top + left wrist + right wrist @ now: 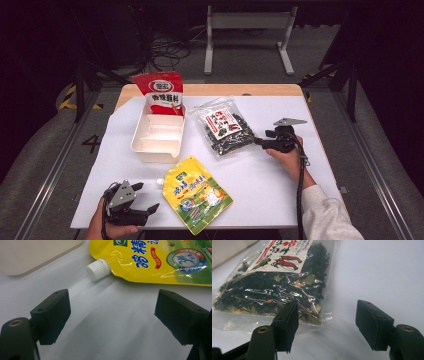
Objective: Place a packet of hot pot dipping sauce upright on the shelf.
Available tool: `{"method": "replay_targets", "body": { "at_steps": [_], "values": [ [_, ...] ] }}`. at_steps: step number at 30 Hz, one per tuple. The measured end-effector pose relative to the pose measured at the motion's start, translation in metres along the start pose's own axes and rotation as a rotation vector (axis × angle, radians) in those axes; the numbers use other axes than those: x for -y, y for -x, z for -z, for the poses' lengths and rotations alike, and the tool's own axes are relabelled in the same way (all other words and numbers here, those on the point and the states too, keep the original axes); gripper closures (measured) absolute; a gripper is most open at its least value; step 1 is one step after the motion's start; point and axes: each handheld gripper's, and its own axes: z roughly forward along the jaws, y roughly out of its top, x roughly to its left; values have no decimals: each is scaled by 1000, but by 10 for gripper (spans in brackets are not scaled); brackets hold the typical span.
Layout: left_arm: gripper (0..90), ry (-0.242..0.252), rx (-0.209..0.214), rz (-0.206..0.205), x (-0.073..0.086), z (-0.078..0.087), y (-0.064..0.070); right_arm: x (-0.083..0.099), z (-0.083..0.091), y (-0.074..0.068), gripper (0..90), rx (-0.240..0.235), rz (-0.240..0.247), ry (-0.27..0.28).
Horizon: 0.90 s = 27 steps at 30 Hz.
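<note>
table [280,190] comes first, a wide rectangle under a smooth white matte cover, with a strip of bare light wood along its far edge. white box [157,136] sits left of centre, a rounded-corner plastic tray with thin inner walls that split it into compartments. against its far end leans a red pouch [161,93], glossy, with a white label and red characters. the yellow spout pouch [197,193] lies flat near the front edge, shiny film printed with blue characters and a green picture; in the left gripper view its ribbed white screw cap [98,269] juts from the corner toward the box. the clear seaweed bag [225,127] lies right of the box, crinkled transparent plastic packed with dark dried flakes, a white label with red shrimp drawn on it. left gripper [145,212], black with a grey three-cornered plate on top, rests in the person's left hand [111,231] at the front left corner, its blocky flat-faced jaws spread wide over bare cover, just short of the cap and touching nothing. right gripper [261,141] is held low at the bag's right edge, jaws likewise wide apart; in the right gripper view one jaw stands in front of the bag's sealed corner, the other over bare table, nothing pinched.
</note>
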Motion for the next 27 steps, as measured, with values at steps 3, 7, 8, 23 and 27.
{"method": "replay_targets", "body": {
  "at_steps": [3,7,8,23,27],
  "values": [
    [145,-2,-2,0,0,0,-1,0,-1,2,325,-4,-19,-8],
    [145,-5,8,-4,0,-2,0,-1,-5,4,315,-22,-36,-13],
    [145,-7,7,-8,0,-2,0,-1,-7,4,310,-23,-39,-18],
    [148,3,27,-26,-5,-3,1,-2,-8,3,757,-75,-23,-98],
    [147,27,23,-3,-8,-1,-3,-1,-6,5,864,-82,-21,-106]
  ]
}}
